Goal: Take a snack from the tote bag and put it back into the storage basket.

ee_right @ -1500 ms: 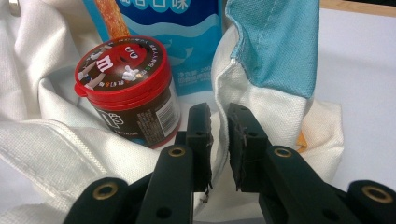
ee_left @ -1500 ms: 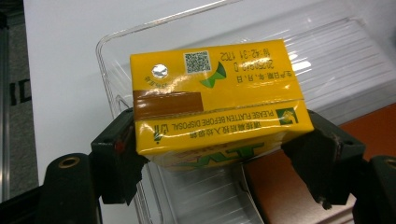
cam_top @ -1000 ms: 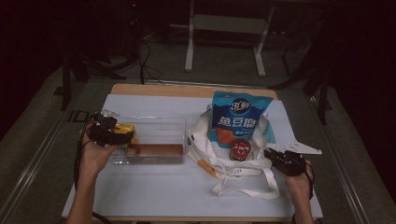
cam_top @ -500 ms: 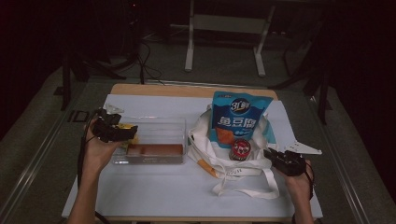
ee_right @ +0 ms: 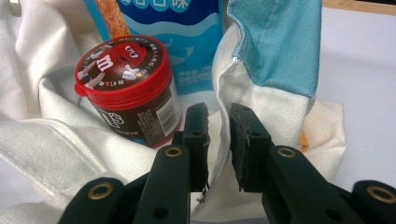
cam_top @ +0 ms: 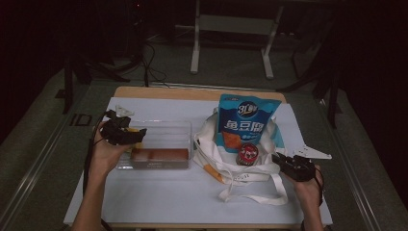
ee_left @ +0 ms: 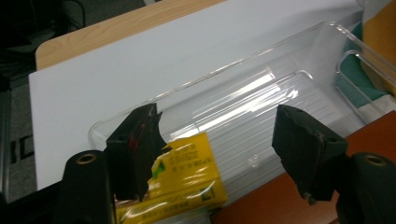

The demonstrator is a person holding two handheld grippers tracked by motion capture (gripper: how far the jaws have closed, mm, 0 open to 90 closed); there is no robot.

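White table: left gripper spread over clear tray, right gripper seemingly pinching tote bag.

Plenty half-seen here: cut-off packets, covered fabric, print too small to read.

In the left gripper view the yellow packet runs off the bottom edge and sits partly behind a black jaw; the clear plastic tray is cut at the right, the brown box at the corner. In the right gripper view the blue snack bag loses its top to the frame, the red-lidded jar has unreadable label print, and the jaws cover the white tote bag fabric between them.
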